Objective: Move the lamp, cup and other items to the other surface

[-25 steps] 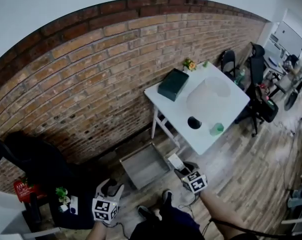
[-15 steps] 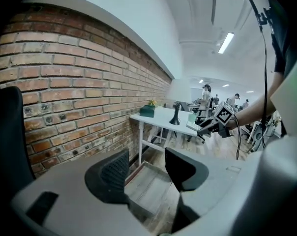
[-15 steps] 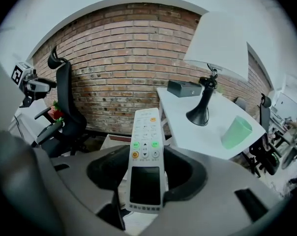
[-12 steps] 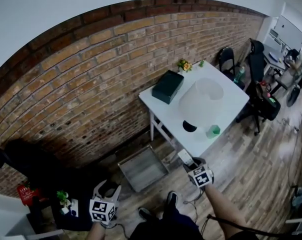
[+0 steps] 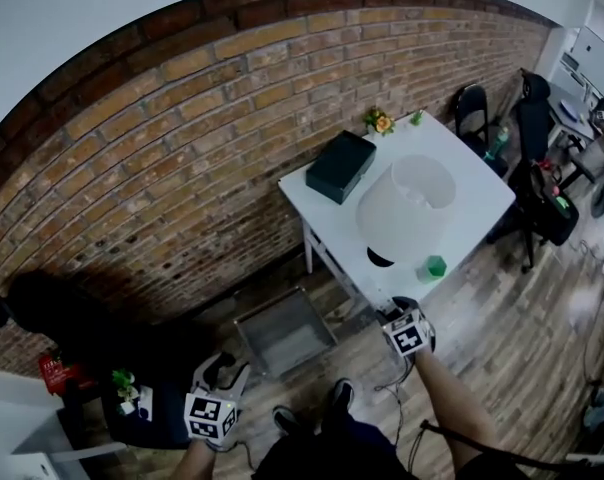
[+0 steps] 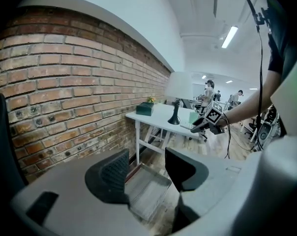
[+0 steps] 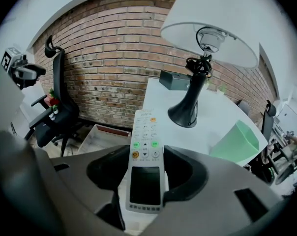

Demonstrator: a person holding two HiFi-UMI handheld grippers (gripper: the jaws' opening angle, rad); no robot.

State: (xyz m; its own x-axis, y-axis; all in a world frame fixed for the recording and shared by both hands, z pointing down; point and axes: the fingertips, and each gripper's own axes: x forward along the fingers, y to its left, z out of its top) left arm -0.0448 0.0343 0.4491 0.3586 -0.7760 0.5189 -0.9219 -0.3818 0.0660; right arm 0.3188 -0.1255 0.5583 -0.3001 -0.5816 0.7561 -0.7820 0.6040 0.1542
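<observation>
My right tongs (image 7: pixel 147 175) are clamped on a slim white remote control with a dark screen and green buttons (image 7: pixel 145 146). The pads bite its sides beside the screen, and its far end points at the near edge of the white worktop (image 7: pixel 153 95). My left tongs (image 6: pixel 146 168) stand apart with nothing between them, low over the wooden floor and a grey metal tray (image 6: pixel 149 188).

The lamp with the white shade and black flared foot (image 7: pixel 192 104) stands just beyond the remote's tip. The pale green cup (image 7: pixel 238 142) is to its right, and both are on the worktop. I judge the remote is the piece in hand. To do this well I should hold the squeeze even and keep the remote level so it cannot slide out. I should also steer its nose clear of the lamp's foot, since I expect that tall lamp would tip easily.
</observation>
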